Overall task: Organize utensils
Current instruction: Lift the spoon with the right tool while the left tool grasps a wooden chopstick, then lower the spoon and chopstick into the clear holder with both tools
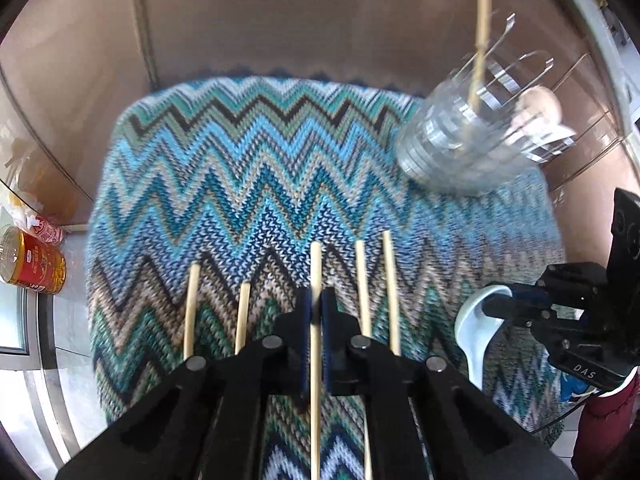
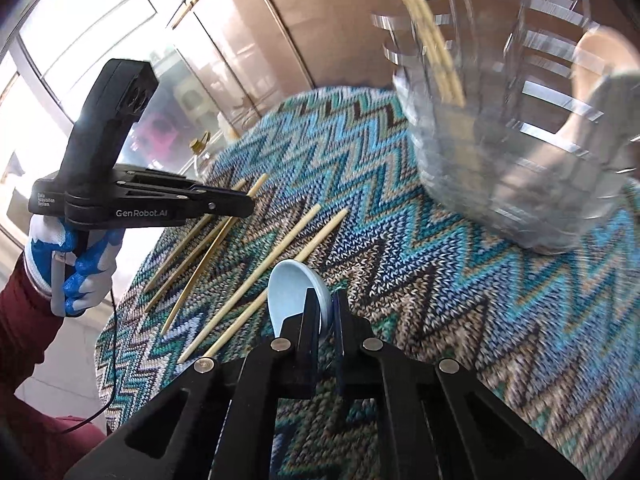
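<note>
Left gripper is clamped on one chopstick lying on knitted mat; white spoon is gripped by right gripper, clear holder seen far right

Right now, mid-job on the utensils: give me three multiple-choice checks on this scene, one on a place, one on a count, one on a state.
1. Where does the clear holder stand?
A. far right of the mat
B. beside the red can
C. under the left tongs

2. How many chopsticks lie on the zigzag mat?
A. two
B. five
C. eight

3. What do the right tongs hold?
A. nothing
B. a chopstick
C. the white spoon

Answers:
1 A: in the left wrist view it sits at the mat's far right corner.
2 B: five sticks show there, the middle chopstick between the left tongs.
3 C: the jaws are closed on the spoon's rim.
</note>
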### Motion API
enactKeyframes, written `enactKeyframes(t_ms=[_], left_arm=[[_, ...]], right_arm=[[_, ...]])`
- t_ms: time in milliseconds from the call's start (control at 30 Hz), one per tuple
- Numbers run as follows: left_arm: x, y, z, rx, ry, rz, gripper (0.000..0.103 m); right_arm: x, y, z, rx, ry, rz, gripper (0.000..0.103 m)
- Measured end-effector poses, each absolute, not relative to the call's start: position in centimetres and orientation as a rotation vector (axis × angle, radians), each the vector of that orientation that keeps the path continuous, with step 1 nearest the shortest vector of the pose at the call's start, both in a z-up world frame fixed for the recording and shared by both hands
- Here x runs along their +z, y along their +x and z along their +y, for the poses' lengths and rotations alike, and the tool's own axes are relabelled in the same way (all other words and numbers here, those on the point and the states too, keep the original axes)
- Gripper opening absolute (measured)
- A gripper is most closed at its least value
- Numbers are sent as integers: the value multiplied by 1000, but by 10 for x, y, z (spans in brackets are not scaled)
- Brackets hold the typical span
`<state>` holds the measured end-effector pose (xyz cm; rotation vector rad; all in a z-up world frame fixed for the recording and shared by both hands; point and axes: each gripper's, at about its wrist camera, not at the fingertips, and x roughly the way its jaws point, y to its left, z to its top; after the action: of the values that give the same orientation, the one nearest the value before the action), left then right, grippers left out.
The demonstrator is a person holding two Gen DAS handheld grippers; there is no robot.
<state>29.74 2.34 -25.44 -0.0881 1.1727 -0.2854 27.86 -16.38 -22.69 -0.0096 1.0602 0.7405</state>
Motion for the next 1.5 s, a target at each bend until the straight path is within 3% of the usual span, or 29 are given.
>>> enactKeyframes(t_ms=[400, 900, 1200, 1500], left_arm=[[-135, 194, 65, -262, -125, 868, 4], [-26, 88, 75, -267, -184, 530, 4], [7, 105, 44, -284, -228, 398, 4], [20, 190, -8, -314, -270, 272, 4]], right_arm=[[-129, 181, -190, 587, -8, 821, 6], [-24, 85, -219, 372, 8, 484, 6], [4, 101, -229, 256, 9, 350, 6], [10, 176, -232, 149, -25, 240, 6]])
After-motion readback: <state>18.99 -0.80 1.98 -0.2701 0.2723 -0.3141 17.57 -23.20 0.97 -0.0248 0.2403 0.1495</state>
